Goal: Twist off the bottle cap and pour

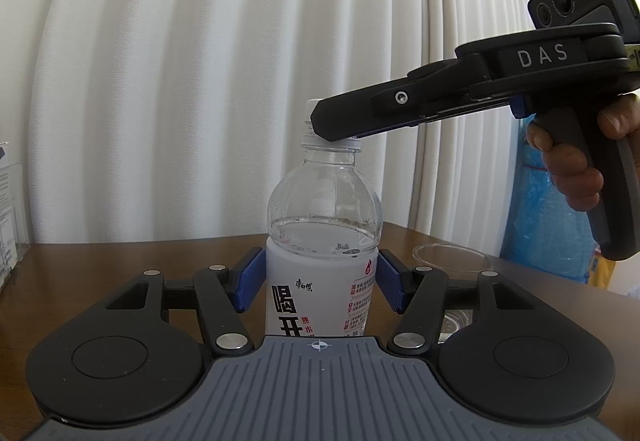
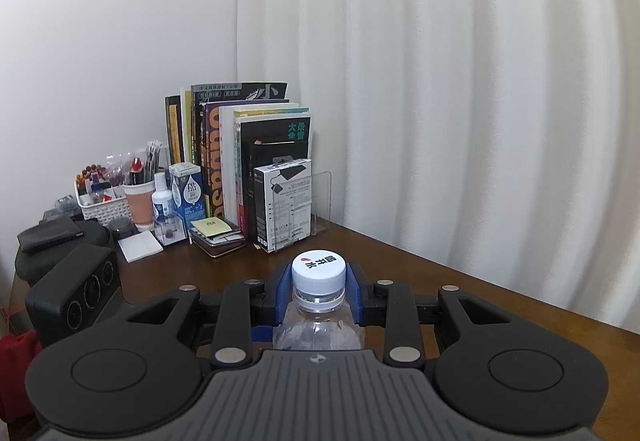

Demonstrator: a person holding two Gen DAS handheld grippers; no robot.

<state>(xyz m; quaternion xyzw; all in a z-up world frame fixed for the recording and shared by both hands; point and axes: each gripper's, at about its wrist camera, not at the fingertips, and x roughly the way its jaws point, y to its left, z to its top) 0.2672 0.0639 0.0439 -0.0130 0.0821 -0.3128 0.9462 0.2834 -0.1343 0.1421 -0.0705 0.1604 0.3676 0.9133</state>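
Left wrist view centres on the water bottle, standing upright on the wooden desk. To its left and right, the left gripper presses its blue pads against the labelled body. Right of the bottle sits a clear plastic cup. Right wrist view: left of the bottle stand books and a white basket; the right gripper pinches the white cap, fingers tight on both sides.
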